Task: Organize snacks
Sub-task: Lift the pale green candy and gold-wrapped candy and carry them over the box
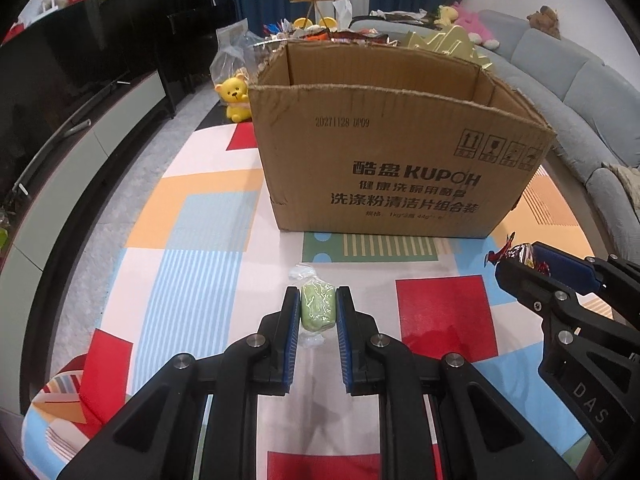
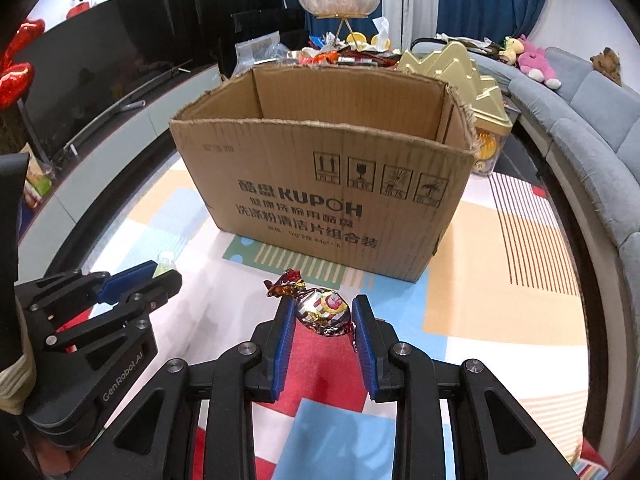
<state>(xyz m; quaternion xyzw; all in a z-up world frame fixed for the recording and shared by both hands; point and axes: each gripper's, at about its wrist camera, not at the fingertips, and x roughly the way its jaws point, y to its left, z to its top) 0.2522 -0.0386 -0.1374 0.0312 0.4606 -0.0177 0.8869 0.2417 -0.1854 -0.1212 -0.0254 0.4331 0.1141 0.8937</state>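
My left gripper (image 1: 318,306) is shut on a pale green candy in a clear wrapper (image 1: 317,309), held above the patterned tablecloth. In the right wrist view, a shiny red-brown foil-wrapped candy (image 2: 326,310) is clamped between the blue pads of my right gripper (image 2: 325,314). An open brown cardboard box (image 1: 384,148) printed KUPOH stands straight ahead of both grippers, also seen as the box (image 2: 320,184). The right gripper (image 1: 520,262) with its foil candy (image 1: 518,254) shows at the right of the left wrist view. The left gripper (image 2: 160,276) shows at the left of the right wrist view.
A colourful patterned cloth (image 1: 208,216) covers the table. Behind the box lie a pile of snack packets (image 2: 352,56), a white tiered dish (image 2: 340,2) and a gold mountain-shaped container (image 2: 472,80). A yellow bear figure (image 1: 236,96) stands left of the box. A grey sofa (image 2: 592,120) curves along the right.
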